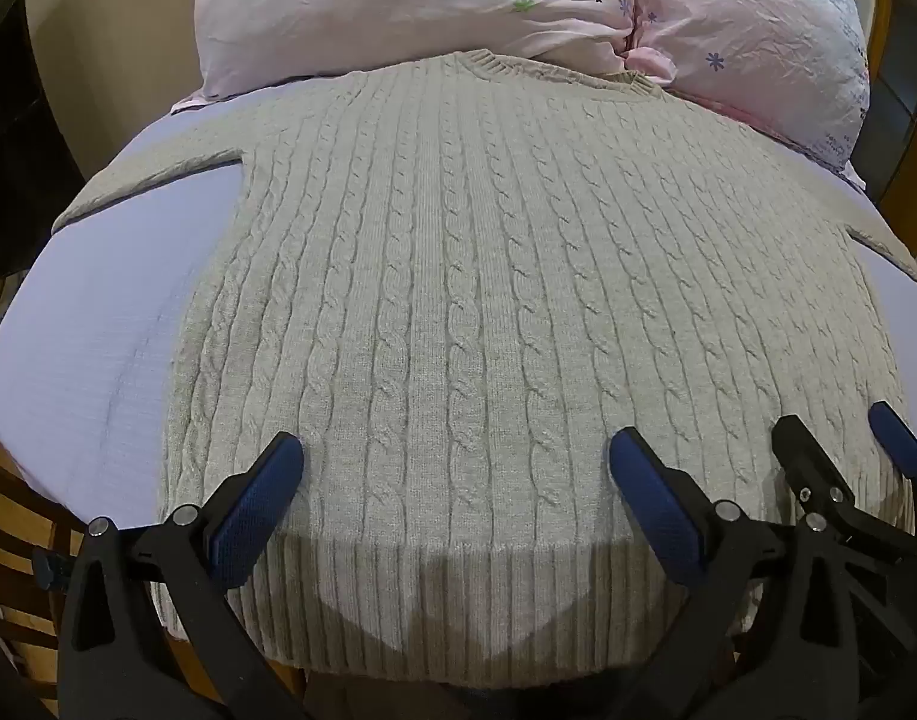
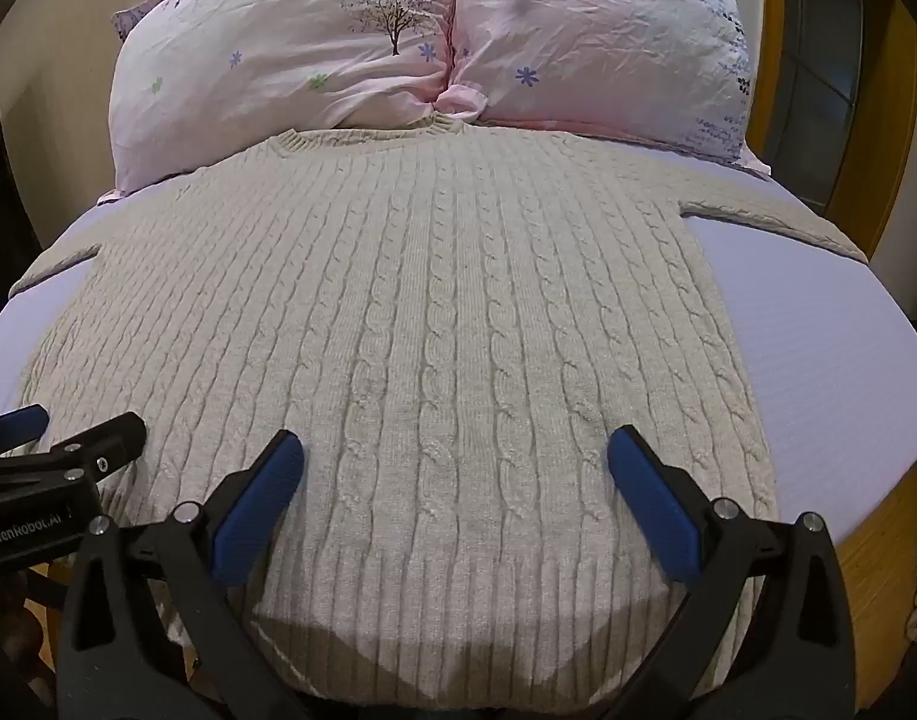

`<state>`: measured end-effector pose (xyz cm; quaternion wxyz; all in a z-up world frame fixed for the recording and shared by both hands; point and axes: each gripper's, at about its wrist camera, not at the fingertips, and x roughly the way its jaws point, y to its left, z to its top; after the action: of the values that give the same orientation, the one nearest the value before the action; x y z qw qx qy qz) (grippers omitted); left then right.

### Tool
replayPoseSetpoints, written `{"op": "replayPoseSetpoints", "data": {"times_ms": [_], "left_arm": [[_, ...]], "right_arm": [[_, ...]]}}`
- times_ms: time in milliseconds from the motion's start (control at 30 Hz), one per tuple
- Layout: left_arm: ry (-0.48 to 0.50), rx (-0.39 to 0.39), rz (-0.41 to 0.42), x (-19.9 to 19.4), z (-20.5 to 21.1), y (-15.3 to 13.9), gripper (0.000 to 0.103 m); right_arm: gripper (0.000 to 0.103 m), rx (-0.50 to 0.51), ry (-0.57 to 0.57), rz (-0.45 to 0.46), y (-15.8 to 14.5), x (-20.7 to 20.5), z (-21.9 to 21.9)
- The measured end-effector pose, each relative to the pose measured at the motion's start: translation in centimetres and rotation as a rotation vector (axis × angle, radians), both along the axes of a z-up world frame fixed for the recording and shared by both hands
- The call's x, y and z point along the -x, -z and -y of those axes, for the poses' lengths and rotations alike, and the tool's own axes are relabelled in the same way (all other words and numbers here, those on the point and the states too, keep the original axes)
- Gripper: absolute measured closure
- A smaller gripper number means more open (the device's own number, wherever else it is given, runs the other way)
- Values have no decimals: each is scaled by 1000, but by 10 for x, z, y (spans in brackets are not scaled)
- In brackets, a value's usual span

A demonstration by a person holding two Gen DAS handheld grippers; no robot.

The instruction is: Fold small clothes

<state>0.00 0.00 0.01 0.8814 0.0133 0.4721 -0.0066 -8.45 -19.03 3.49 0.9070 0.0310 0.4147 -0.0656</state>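
Note:
A beige cable-knit sweater (image 1: pixel 458 276) lies flat on a pale lilac bed sheet (image 1: pixel 86 348), collar at the far end, ribbed hem nearest me, both sleeves spread sideways. It also shows in the right wrist view (image 2: pixel 434 312). My left gripper (image 1: pixel 455 456) is open and empty, hovering over the hem's left half. My right gripper (image 2: pixel 455 456) is open and empty over the hem's right half. The right gripper also shows at the right edge of the left wrist view (image 1: pixel 842 438), and the left gripper at the left edge of the right wrist view (image 2: pixel 68 426).
Two pink flowered pillows (image 2: pixel 290 48) (image 2: pixel 602 42) lie behind the collar. A wooden bed frame (image 2: pixel 878 546) borders the mattress at the right. A dark-framed door or window (image 2: pixel 818 78) stands at the far right.

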Motion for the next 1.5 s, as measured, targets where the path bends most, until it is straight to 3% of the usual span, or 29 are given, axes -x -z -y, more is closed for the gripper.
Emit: {"op": "replayPoseSetpoints", "data": {"times_ms": [1500], "left_arm": [[0,2,12,0,0,0,1]], "right_arm": [[2,-1,1,11,4,0,0]]}}
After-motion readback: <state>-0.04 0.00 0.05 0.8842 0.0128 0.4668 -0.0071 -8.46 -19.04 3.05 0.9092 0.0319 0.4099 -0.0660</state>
